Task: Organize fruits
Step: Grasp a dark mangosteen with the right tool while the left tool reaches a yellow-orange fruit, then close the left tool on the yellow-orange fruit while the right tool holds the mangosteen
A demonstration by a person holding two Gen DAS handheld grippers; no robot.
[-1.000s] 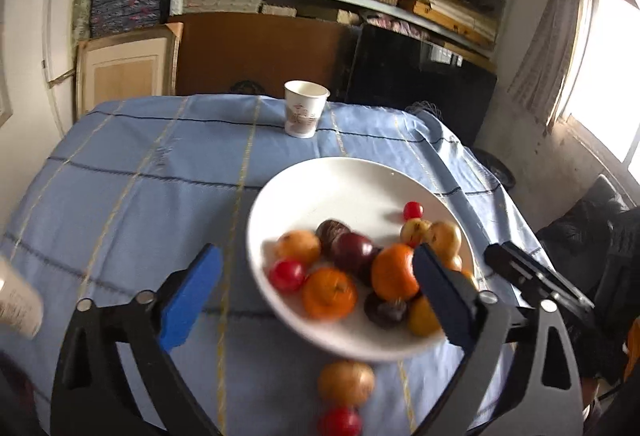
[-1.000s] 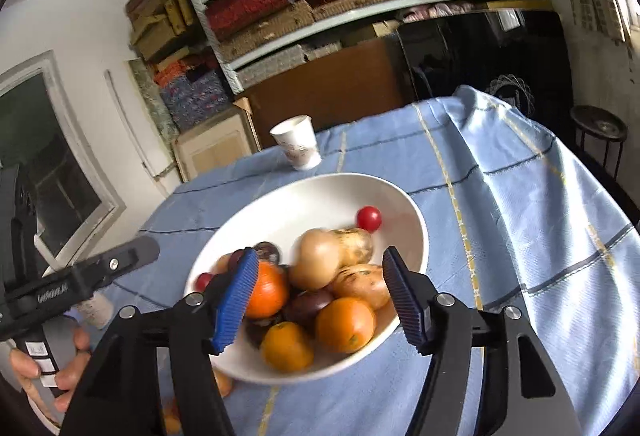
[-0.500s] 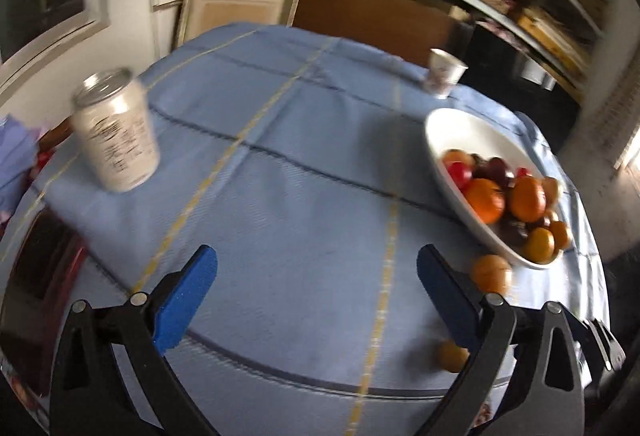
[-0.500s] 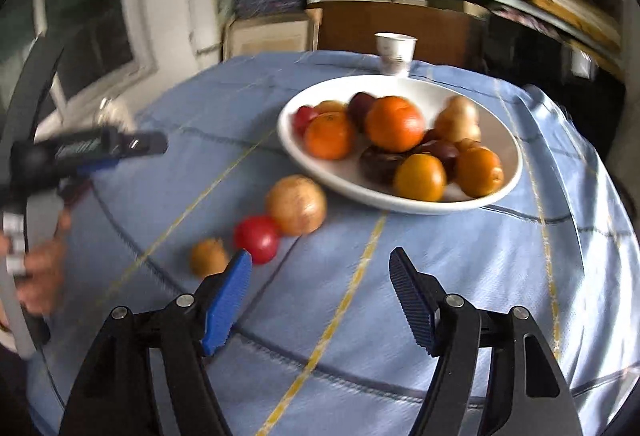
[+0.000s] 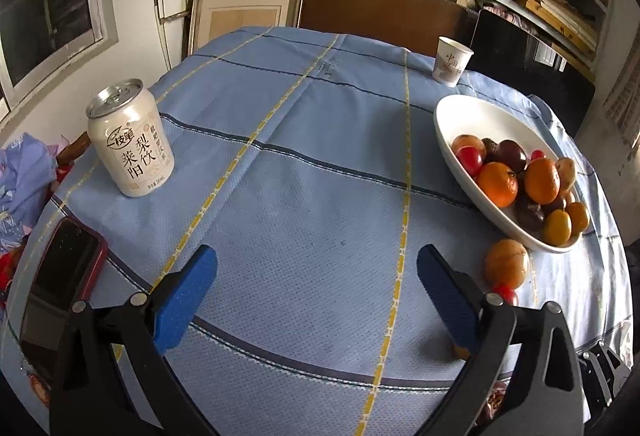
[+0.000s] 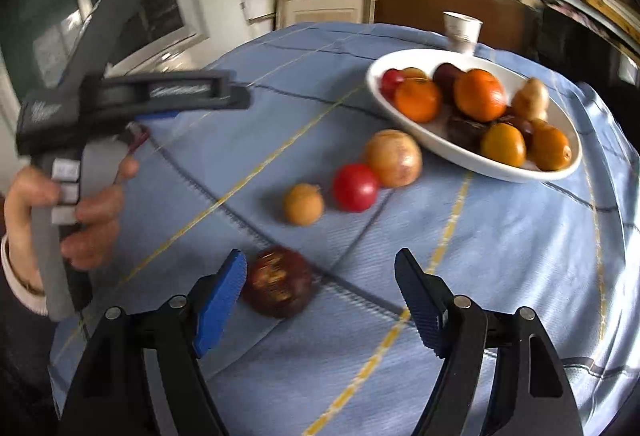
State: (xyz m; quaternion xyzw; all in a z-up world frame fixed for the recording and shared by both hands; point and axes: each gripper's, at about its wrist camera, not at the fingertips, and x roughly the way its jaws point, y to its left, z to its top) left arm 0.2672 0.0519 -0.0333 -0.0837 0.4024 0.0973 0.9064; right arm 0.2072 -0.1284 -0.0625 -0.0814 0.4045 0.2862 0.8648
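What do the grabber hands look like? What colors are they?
Each gripper, left and right, has two black plastic arms with silver round bolts and bright blue bumpy pads on the tips. Seen from the side, the left one is dark with a grey handle, held by a bare hand with a pale cuff.

A drink can (image 5: pixel 130 139), a phone (image 5: pixel 60 280) and a paper cup (image 5: pixel 452 61) rest on the blue tablecloth (image 5: pixel 304 175).

Both wrist views look low across the table (image 5: pixel 312 163), sharing the bowl (image 6: pixel 448 143).
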